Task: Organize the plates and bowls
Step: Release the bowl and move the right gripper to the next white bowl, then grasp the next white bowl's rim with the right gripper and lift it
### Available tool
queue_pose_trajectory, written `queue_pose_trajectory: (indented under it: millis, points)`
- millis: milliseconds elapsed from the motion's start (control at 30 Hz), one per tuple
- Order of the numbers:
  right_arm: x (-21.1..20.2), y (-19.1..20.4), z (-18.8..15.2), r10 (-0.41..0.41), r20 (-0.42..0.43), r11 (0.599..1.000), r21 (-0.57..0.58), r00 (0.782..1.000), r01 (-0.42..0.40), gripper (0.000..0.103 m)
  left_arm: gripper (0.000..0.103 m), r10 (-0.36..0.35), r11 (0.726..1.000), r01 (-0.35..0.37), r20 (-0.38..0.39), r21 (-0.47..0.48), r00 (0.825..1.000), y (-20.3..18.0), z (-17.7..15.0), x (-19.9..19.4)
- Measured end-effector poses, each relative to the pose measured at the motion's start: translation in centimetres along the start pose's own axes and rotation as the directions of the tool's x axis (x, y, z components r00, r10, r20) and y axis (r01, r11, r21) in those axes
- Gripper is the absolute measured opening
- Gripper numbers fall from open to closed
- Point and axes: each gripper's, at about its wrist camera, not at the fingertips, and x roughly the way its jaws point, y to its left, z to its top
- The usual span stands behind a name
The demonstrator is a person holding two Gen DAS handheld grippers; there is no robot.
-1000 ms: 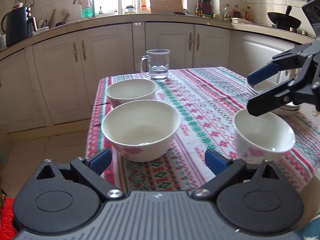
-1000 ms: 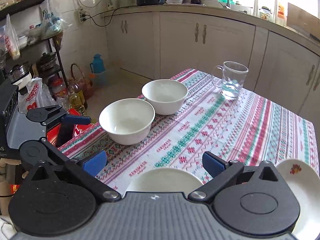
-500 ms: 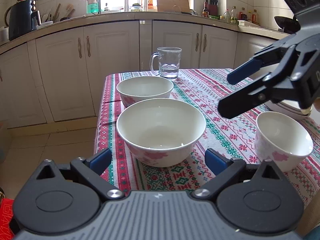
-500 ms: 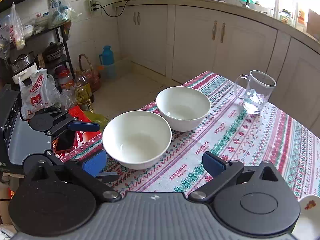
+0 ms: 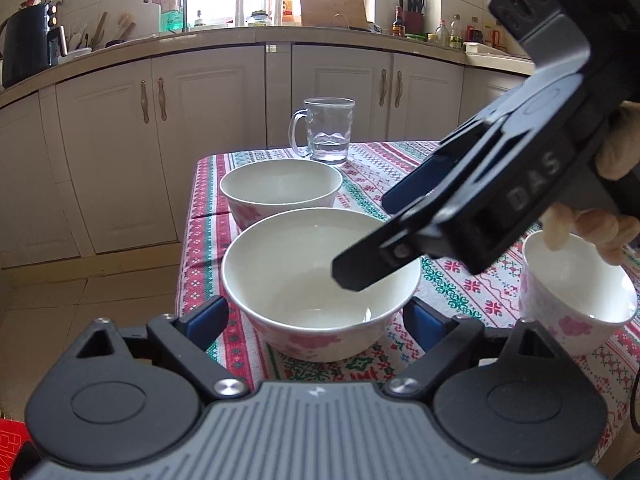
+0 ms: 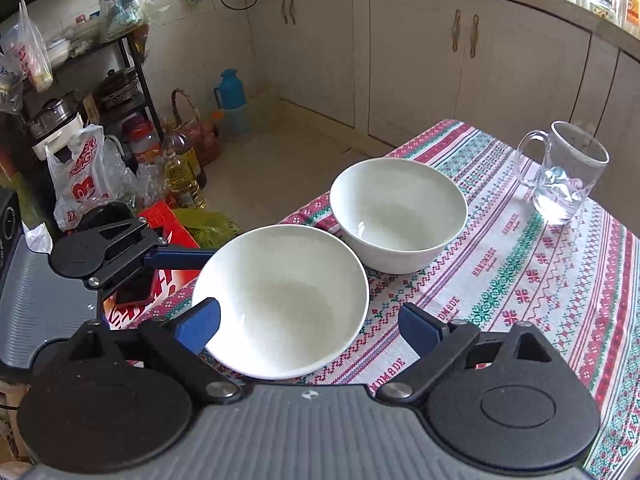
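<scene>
Three white bowls stand on the surface (image 5: 452, 280), which wears a red, green and white patterned cloth: a near large bowl (image 5: 320, 284) close to the left edge, a far large bowl (image 5: 280, 190) just behind it along the same edge and apparently touching it or nearly so, and a small bowl (image 5: 576, 304) with pink flowers well to the right, near the front edge. All three sit upright, mouths up, and being round they have no long axis to speak of. One glass mug (image 5: 326, 130) stands toward the far left corner, its handle turned to the left in the left wrist view, with a little water at the bottom. The left gripper (image 5: 316, 320) is level with the near large bowl at the front left of the surface, its fingers (image 5: 206, 316) spread wide on either side of the bowl, and they seem not to touch it. The right gripper (image 6: 308, 322) comes in from the right and above, its fingers (image 6: 198, 322) also spread apart and holding nothing; in the left wrist view one of them reaches over the near bowl's rim and hides part of its right side. The hand (image 5: 592, 228) holding that gripper hangs over the small bowl and covers part of its far rim. Beyond the surface run cream cabinets (image 5: 224, 128) under a worktop, and on the floor to the left sit one blue flask (image 6: 232, 102), oil bottles and plastic bags.
</scene>
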Motion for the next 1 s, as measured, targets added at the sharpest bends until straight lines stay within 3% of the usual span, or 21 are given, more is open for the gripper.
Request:
queue_pose_trajectory:
  millis: [233, 433, 1000]
  points:
    - [1.5, -0.3, 0.4, 0.026, -0.023, 1.0, 0.012, 0.999, -0.026, 0.083, 0.091, -0.013, 1.0, 0.013, -0.003, -0.001, 1.0, 0.0, 0.1, 0.2]
    - [2.1, -0.5, 0.6, 0.045, -0.026, 0.999, 0.02, 0.999, -0.045, 0.079, 0.091, -0.014, 1.0, 0.014, -0.003, 0.0, 1.0, 0.0, 0.2, 0.1]
    - [0.2, -0.9, -0.1, 0.095, -0.008, 0.994, 0.062, 0.995, -0.094, 0.079, 0.091, -0.026, 0.999, 0.027, -0.021, 0.039, 0.999, -1.3, 0.7, -0.9]
